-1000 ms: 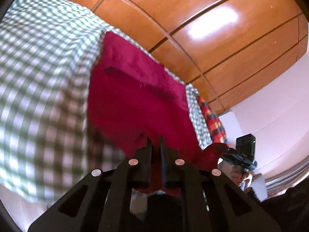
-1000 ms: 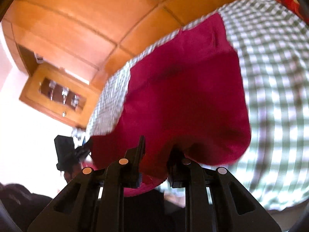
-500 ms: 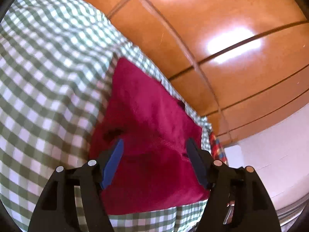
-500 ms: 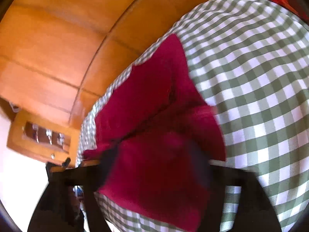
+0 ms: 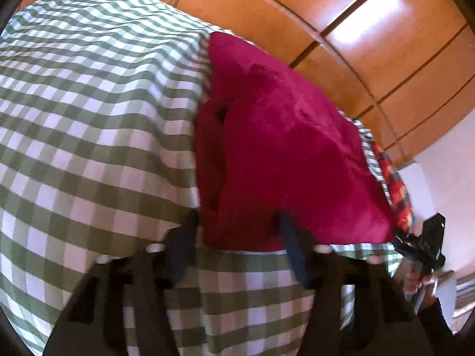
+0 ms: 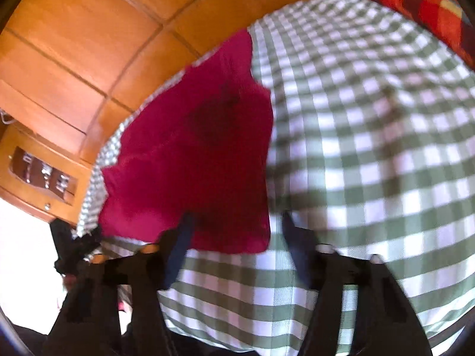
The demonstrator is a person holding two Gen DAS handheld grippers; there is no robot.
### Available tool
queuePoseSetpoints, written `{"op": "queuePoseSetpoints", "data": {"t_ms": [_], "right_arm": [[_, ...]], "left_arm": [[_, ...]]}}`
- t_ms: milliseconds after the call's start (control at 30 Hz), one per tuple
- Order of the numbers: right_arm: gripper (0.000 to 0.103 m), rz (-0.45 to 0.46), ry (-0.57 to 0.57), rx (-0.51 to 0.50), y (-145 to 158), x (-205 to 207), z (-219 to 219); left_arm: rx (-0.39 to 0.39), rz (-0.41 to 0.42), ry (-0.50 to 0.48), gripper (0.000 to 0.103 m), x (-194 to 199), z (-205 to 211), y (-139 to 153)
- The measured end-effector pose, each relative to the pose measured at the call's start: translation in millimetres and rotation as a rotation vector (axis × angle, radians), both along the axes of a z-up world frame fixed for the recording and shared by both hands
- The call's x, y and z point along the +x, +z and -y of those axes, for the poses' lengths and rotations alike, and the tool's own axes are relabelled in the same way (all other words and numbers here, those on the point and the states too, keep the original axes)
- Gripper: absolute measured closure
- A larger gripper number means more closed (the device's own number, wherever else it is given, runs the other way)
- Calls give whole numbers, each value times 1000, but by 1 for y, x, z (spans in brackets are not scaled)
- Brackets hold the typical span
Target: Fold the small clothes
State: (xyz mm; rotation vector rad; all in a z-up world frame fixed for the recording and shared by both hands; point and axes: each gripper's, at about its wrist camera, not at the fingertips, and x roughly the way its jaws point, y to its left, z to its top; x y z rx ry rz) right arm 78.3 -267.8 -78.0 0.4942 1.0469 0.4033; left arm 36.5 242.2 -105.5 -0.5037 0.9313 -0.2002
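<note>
Both claws, left claw (image 5: 237, 237) and right claw (image 6: 234, 234), gape wide, holding nothing; the crimson fleece garment (image 5: 285, 148) (loosely doubled) could spring open on the green-checked tablecloth (image 5: 89, 118).

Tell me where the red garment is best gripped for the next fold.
Probably the near hem of the red garment, at its two near corners, coming in low from the near side. It lies flat on the checked cloth with that edge facing both open grippers.
</note>
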Motion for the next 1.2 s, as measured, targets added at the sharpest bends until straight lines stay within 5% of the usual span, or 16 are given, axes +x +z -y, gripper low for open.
{"op": "queuePoseSetpoints", "data": {"t_ms": [100, 233, 533, 633, 700, 767, 967, 1033, 1067, 1100, 1167, 1200], "right_arm": [[80, -3, -1, -40, -7, 0, -8], [83, 19, 27, -41, 6, -8, -7], [83, -45, 129, -100, 7, -56, 1], [76, -55, 128, -91, 9, -55, 2], [65, -40, 106, -72, 15, -50, 7], [54, 17, 66, -105, 27, -41, 10], [54, 75, 23, -208, 30, 9, 2], [54, 76, 41, -241, 27, 21, -3], [54, 75, 53, -252, 26, 22, -6], [66, 72, 67, -264, 25, 25, -10], [86, 74, 97, -315, 25, 25, -17], [92, 84, 99, -337, 28, 23, -19]], "left_arm": [[5, 3, 30, 88, -6, -9, 8], [56, 21, 1, 90, -23, -6, 18], [-9, -46, -29, 89, -88, 1, -1], [23, -57, -27, 77, -94, 4, 3], [90, -23, 4, 42, -87, 5, 14], [121, 47, 3, 38, -76, 5, 28], [149, 99, -18, 38, -14, 8, 39], [137, 81, -42, 45, 2, 12, 34], [126, 78, -67, 60, 8, 14, 33], [130, 70, -96, 77, 12, 19, 30], [188, 74, -101, 95, 11, 27, 31], [193, 90, -102, 95, 8, 28, 32]]}}
